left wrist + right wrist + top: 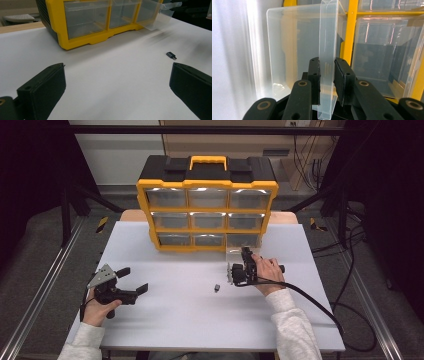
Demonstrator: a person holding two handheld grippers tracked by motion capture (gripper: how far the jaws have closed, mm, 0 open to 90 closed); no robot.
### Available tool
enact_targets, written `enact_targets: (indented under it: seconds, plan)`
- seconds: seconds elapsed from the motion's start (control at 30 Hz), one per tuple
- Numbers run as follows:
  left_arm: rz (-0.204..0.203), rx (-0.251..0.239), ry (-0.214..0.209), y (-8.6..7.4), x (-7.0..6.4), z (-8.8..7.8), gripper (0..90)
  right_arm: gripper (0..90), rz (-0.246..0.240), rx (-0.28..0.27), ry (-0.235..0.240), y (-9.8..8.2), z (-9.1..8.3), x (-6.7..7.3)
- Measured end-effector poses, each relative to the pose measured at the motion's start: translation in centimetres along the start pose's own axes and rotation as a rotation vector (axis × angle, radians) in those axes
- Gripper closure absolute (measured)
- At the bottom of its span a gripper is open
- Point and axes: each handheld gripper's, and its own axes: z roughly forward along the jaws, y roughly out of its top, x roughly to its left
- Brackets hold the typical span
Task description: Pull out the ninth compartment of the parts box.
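A yellow and black organizer point(207, 185) with clear drawers stands at the back of the white table point(175, 320). Its bottom right drawer point(239, 251) is pulled partway out. My right gripper point(246, 254) is shut on that drawer's clear front tab point(328, 37), and in the right gripper view point(327, 67) the two pads press on either side of it. A small black part point(217, 287) lies on the table just left of the right hand, also seen from the left gripper point(171, 55). My left gripper point(133, 280) rests near the table's left side, open and holding nothing point(117, 75).
The other drawers point(87, 17) of the organizer sit closed in their frame. Metal rails point(45, 280) run along both sides of the table, and a black cable point(320, 307) trails from the right gripper over the right edge. White tabletop stretches between the two hands.
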Motion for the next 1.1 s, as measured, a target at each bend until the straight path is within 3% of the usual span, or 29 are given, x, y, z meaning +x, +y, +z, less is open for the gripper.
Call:
enact_targets:
  seconds: [1.1]
  plan:
    - [0.0,-0.001,0.001,0.0,0.0,0.0,0.1,76.2,0.014,-0.014,0.024,0.0,-1.2,0.2]
